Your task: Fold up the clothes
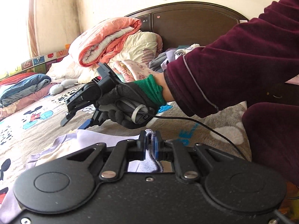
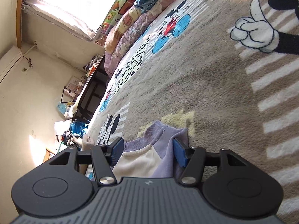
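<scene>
That lavender-and-cream sweatshirt (image 2: 149, 155) lying on the bed (image 2: 214, 85) looks soft, light and floppy, so ribbed edges are probably the best grab: left hand-held gripper (image 1: 150, 146) pinches ribbing tight, right hand-held gripper (image 2: 148, 152) gapes wide around the collar.

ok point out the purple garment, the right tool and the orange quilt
purple garment (image 2: 168, 140): right wrist view, on the lilac fabric between the open fingers
right tool (image 1: 77, 118): left wrist view, midway between its fingertips
orange quilt (image 1: 110, 39): left wrist view, on the folded roll's side
</scene>
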### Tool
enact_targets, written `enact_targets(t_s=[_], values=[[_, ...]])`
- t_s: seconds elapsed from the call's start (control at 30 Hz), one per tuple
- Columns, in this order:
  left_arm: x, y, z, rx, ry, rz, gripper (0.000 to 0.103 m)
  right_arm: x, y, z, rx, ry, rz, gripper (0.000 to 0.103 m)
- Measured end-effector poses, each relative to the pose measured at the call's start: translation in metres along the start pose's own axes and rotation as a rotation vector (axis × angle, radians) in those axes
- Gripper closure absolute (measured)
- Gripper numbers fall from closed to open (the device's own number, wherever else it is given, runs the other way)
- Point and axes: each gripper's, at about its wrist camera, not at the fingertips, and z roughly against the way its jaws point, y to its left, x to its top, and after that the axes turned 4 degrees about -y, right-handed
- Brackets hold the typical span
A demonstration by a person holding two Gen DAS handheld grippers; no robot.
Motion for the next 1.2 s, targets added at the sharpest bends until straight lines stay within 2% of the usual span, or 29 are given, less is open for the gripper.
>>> enact_targets(t_s=[0.17, 0.27, 0.4, 0.5, 0.9, 0.97, 1.0, 1.03, 1.13, 1.17, 1.2], values=[[0.003, -0.014, 0.002, -0.043, 0.008, -0.040, 0.098, 0.003, 0.014, -0.008, -0.063, 0.035, 0.056, 0.044], [-0.001, -0.030, -0.004, -0.056, 0.039, -0.093, 0.098, 0.002, 0.021, -0.012, -0.107, 0.056, 0.088, 0.044], [-0.004, -0.039, -0.015, -0.052, 0.060, -0.088, 0.098, 0.000, 0.034, -0.016, -0.154, 0.090, 0.163, 0.044], [-0.006, -0.047, -0.026, -0.058, 0.081, -0.080, 0.098, -0.003, 0.036, -0.016, -0.167, 0.103, 0.186, 0.044], [-0.011, -0.067, -0.050, -0.082, 0.180, -0.164, 0.097, -0.009, 0.035, -0.016, -0.164, 0.098, 0.203, 0.044], [-0.012, -0.069, -0.051, -0.125, 0.196, -0.160, 0.092, -0.010, 0.035, -0.016, -0.164, 0.092, 0.204, 0.044], [-0.012, -0.071, -0.049, -0.160, 0.203, -0.155, 0.087, -0.011, 0.035, -0.015, -0.164, 0.089, 0.206, 0.044], [-0.011, -0.072, -0.048, -0.196, 0.211, -0.149, 0.077, -0.012, 0.036, -0.015, -0.165, 0.087, 0.207, 0.044], [-0.005, -0.071, -0.036, -0.265, 0.176, -0.130, 0.076, -0.011, 0.039, -0.015, -0.171, 0.086, 0.215, 0.044], [-0.002, -0.067, -0.031, -0.277, 0.151, -0.104, 0.076, -0.010, 0.040, -0.015, -0.174, 0.086, 0.222, 0.044], [-0.001, -0.060, -0.029, -0.257, 0.135, -0.075, 0.076, -0.009, 0.042, -0.013, -0.178, 0.083, 0.234, 0.044]])
